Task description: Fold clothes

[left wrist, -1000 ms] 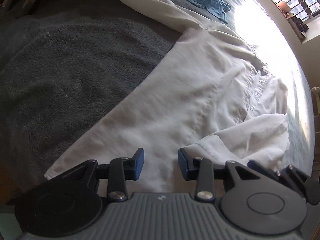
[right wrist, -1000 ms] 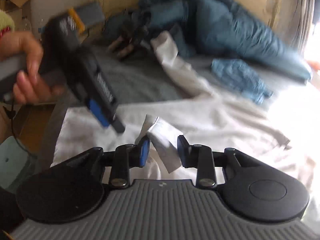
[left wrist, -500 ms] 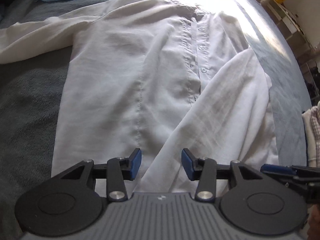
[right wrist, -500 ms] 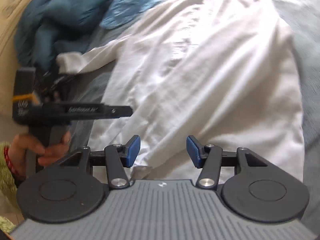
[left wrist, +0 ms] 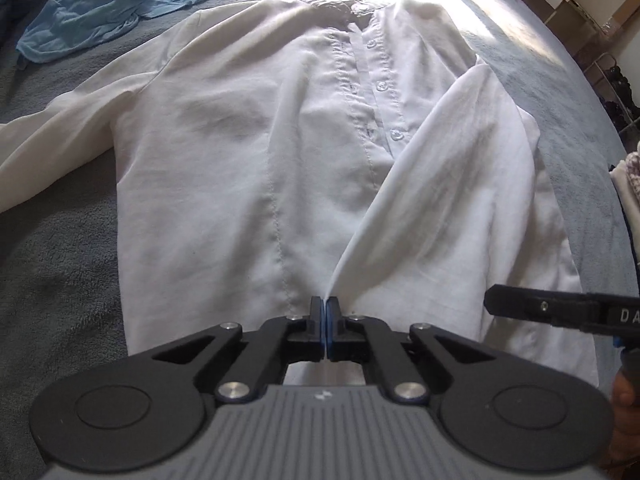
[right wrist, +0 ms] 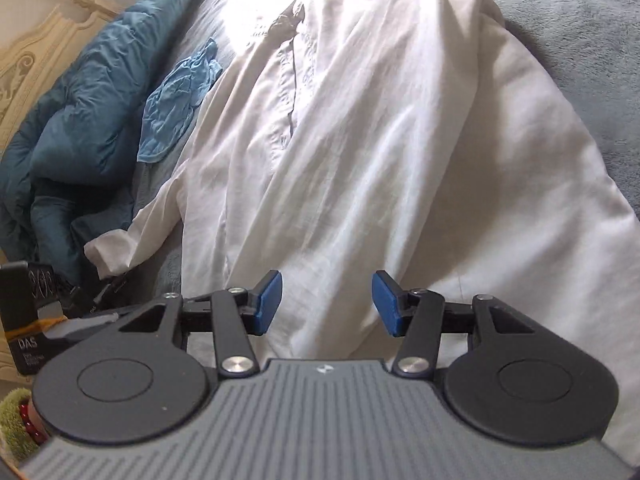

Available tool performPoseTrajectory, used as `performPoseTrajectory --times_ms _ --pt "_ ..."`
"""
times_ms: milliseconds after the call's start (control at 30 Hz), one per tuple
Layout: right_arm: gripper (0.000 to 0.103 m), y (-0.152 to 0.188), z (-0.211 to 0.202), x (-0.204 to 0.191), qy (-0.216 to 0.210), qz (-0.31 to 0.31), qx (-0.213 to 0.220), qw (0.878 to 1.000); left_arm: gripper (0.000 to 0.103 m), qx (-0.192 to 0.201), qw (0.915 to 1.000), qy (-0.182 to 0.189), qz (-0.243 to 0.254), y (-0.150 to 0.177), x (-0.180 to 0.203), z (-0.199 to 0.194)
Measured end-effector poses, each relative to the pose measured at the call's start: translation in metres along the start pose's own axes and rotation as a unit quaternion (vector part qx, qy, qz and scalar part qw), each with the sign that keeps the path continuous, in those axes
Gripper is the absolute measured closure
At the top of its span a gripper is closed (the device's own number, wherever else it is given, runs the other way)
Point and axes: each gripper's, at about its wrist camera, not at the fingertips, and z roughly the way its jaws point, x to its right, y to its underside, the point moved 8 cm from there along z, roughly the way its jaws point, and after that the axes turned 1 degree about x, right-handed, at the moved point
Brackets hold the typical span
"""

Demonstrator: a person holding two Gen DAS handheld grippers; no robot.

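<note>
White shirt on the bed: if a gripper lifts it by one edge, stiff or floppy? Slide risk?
Likely floppy: the white shirt lies creased, one sleeve draped across it. Probably light; thin fabric. The fleecy grey blanket may resist sliding.

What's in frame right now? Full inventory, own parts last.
shirt: 1, white, spread buttons-up on the bed, one sleeve folded across the front
blanket: 1, grey, under the shirt
garment: 1, light blue, crumpled beyond the shirt's shoulder
duvet: 1, dark teal, bunched by the headboard
headboard: 1, cream, carved, behind the duvet
left tongs: 1, black with blue pads, shut at the folded sleeve's edge
right tongs: 1, black with blue pads, open over the shirt
</note>
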Motion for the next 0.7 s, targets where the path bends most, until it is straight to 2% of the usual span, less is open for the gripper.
performPoseTrajectory --times_ms 67,133,200,233,300,433,500,567,700 --pt "0.053 0.002 0.014 -0.002 -0.005 -0.015 -0.014 1.0 0.093 -0.007 0.9996 -0.015 -0.024 -0.008 -0.009 0.0" --pt "0.053 0.002 0.016 0.0 -0.007 -0.02 -0.026 0.999 0.085 0.009 0.9991 -0.02 -0.036 -0.021 -0.007 -0.008" --pt "0.053 -0.004 0.002 -0.002 -0.031 -0.027 -0.012 0.999 0.076 0.029 0.9985 -0.021 -0.041 -0.037 -0.001 -0.017" --pt "0.053 -0.01 -0.007 -0.001 -0.039 -0.026 -0.001 0.999 0.075 0.041 0.9985 -0.014 -0.033 -0.049 0.011 -0.017" --pt "0.053 -0.03 -0.03 0.011 -0.045 -0.016 0.039 0.998 0.07 0.064 0.9978 0.004 -0.015 -0.072 0.037 -0.016" --pt "0.053 -0.085 -0.063 0.056 -0.009 -0.004 0.127 0.992 0.065 0.094 0.9916 0.062 0.063 -0.125 0.118 0.013" --pt "0.053 -0.112 -0.065 0.078 0.019 -0.015 0.151 0.988 0.06 0.102 0.9849 0.089 0.108 -0.152 0.156 0.029" --pt "0.054 -0.136 -0.063 0.095 0.02 -0.028 0.164 0.986 0.059 0.112 0.9767 0.092 0.158 -0.172 0.185 0.045" --pt "0.055 -0.17 -0.047 0.112 0.015 -0.076 0.155 0.985 0.059 0.09 0.9616 0.071 0.25 -0.201 0.228 0.091"
